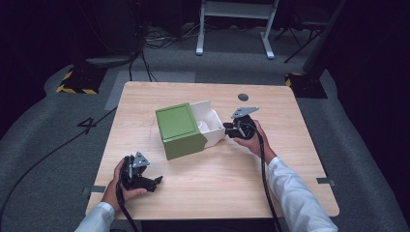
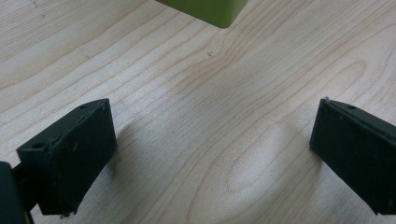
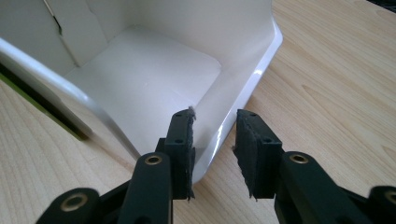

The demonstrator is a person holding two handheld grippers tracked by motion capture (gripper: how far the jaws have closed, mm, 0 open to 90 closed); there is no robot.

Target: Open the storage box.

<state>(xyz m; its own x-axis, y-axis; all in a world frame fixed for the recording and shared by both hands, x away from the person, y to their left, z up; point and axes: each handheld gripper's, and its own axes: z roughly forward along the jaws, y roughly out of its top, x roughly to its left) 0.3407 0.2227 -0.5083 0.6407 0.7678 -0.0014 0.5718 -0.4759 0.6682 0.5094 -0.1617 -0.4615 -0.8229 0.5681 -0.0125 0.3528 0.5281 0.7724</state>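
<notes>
On the table (image 1: 270,164), near its middle, a green box (image 1: 180,129) stands with a white drawer (image 1: 210,122) slid partway out of its right side. At that exposed end, the right gripper (image 1: 227,129) meets the drawer's corner, the hand (image 1: 252,140) behind it. Seen from the right gripper view, the right gripper (image 3: 215,144) has one jaw inside the drawer (image 3: 149,79) and the other outside, straddling the thin white wall at its rounded corner. A gap remains between the outer jaw and the wall, so the jaws look not quite clamped, though from this angle it is hard to be sure whether the inner pad touches. The drawer's floor is bare and glossy.

Toward the table's front left edge, the left gripper (image 1: 153,182) rests low in the left hand (image 1: 121,186), well apart from the box. In the left gripper view its jaws are spread wide over bare wood (image 2: 219,140), grasping nothing, with a corner of the box (image 2: 210,10) just beyond.
</notes>
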